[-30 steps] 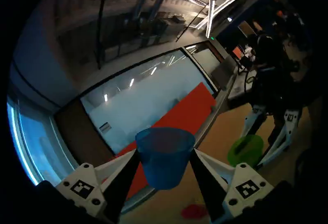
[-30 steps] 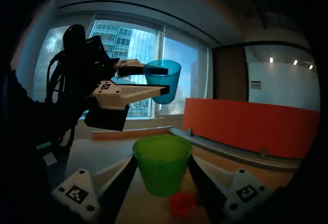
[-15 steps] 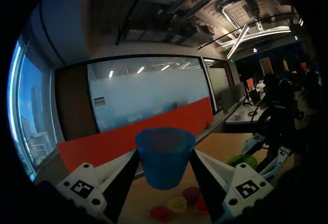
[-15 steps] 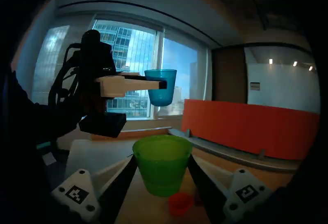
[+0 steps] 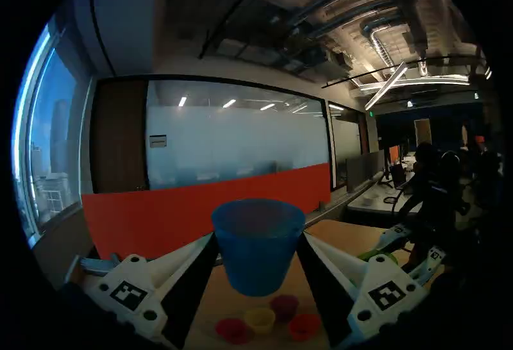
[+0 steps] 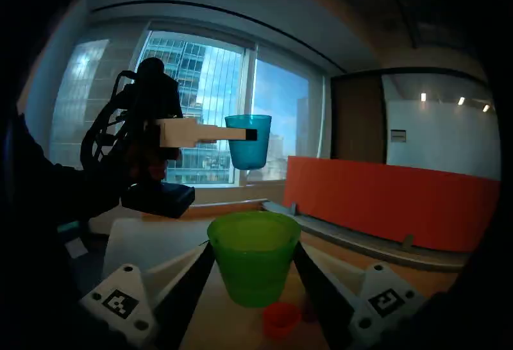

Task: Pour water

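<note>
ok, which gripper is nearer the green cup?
Right. The right gripper is shut on the green cup; the left gripper holds the blue cup above and beyond it.

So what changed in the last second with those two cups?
The left gripper swung the blue cup back from a tilt to upright and level. Nothing was grabbed or released: it stays shut on the blue cup, and the right gripper stays shut on the green cup, hardly moved.

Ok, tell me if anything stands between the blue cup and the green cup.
Nothing visible does. In the right gripper view the blue cup hangs upright, higher and farther off than the green cup, with only open air between them.
</note>
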Available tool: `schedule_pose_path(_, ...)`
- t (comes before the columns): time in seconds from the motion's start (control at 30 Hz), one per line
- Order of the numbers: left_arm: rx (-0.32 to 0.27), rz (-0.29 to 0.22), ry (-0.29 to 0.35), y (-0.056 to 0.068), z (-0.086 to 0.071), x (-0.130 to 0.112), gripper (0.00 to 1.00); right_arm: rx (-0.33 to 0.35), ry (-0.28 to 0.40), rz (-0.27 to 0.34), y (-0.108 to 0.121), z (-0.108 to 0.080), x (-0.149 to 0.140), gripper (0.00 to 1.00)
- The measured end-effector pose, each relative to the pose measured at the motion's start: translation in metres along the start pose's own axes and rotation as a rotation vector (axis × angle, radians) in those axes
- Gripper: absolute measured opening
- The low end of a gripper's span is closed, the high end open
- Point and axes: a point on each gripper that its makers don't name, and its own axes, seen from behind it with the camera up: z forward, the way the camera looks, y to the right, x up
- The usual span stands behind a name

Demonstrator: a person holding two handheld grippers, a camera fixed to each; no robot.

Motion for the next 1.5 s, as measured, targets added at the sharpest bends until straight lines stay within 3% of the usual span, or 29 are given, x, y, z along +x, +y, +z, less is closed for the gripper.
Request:
schedule_pose_path(0.47,0.007,-0.025,-0.044,-0.009,-0.010,-0.031,0.83,-0.015,-0.025,-0.001,0.007,-0.004,-0.003,0.88)
schedule_pose_path(1.07,-0.011,-0.071,-0.117,-0.013,-0.024,-0.088,0.83,-0.087,-0.060,0.017,0.037,-0.030,-0.010,0.88)
schedule_pose_path(1.5,-0.027,-0.055,-0.174,-0.006,-0.033,-0.124,0.83,-0.132,-0.076,0.025,0.058,-0.047,-0.016,0.88)
